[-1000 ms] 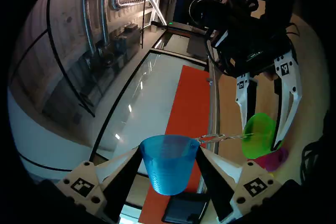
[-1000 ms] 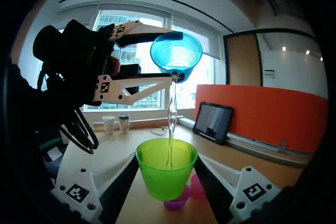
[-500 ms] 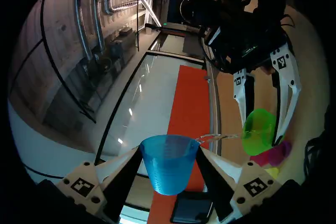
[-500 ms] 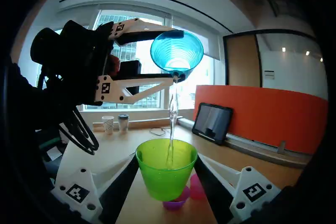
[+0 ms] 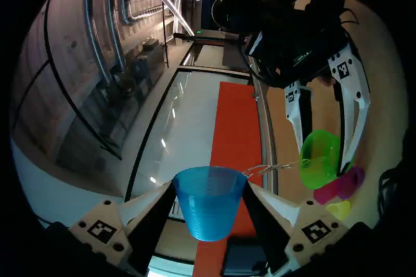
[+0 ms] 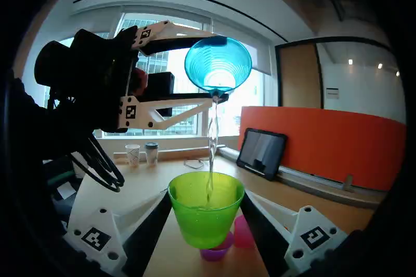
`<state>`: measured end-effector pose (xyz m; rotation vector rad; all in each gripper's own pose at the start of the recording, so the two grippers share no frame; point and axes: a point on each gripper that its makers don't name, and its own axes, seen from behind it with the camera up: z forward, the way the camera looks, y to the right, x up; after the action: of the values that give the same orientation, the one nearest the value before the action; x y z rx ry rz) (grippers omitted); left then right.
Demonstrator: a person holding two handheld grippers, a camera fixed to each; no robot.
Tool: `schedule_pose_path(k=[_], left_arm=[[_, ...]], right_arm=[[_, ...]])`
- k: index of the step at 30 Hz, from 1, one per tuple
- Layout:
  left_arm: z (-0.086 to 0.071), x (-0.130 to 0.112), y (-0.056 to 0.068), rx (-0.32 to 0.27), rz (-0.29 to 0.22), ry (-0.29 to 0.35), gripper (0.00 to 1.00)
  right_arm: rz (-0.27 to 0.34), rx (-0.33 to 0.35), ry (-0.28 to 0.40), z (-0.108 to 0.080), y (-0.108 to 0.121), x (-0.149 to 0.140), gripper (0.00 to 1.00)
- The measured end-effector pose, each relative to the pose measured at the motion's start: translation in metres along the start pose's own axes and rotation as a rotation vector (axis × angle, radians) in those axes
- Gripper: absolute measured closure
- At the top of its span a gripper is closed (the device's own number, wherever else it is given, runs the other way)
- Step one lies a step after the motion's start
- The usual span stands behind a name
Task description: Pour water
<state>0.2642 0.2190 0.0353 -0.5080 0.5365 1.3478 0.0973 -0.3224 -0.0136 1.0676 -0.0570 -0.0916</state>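
left gripper (image 5: 209, 193) clamped on blue cup (image 5: 209, 217), right gripper (image 6: 206, 200) clamped on green cup (image 6: 206, 220). Green cup upright; blue cup directly above it, axis tipped near horizontal, pouring lip over the green cup's mouth. Water stream (image 6: 211, 142) lands inside the green cup, near centre. Judgement: tilt further about the lip only, since sideways drift puts water outside the green cup

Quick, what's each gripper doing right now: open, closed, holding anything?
Left gripper: closed on the blue plastic cup, pouring water.
Right gripper: closed on the green translucent plastic cup.
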Motion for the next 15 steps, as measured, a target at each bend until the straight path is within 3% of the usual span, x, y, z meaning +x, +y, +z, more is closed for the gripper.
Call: schedule_pose_path(k=[15], left_arm=[[-0.0003, 0.0068, -0.0066, 0.011, 0.084, 0.006, 0.13]], right_arm=[[-0.002, -0.006, 0.005, -0.0025, 0.0025, 0.0014, 0.09]])
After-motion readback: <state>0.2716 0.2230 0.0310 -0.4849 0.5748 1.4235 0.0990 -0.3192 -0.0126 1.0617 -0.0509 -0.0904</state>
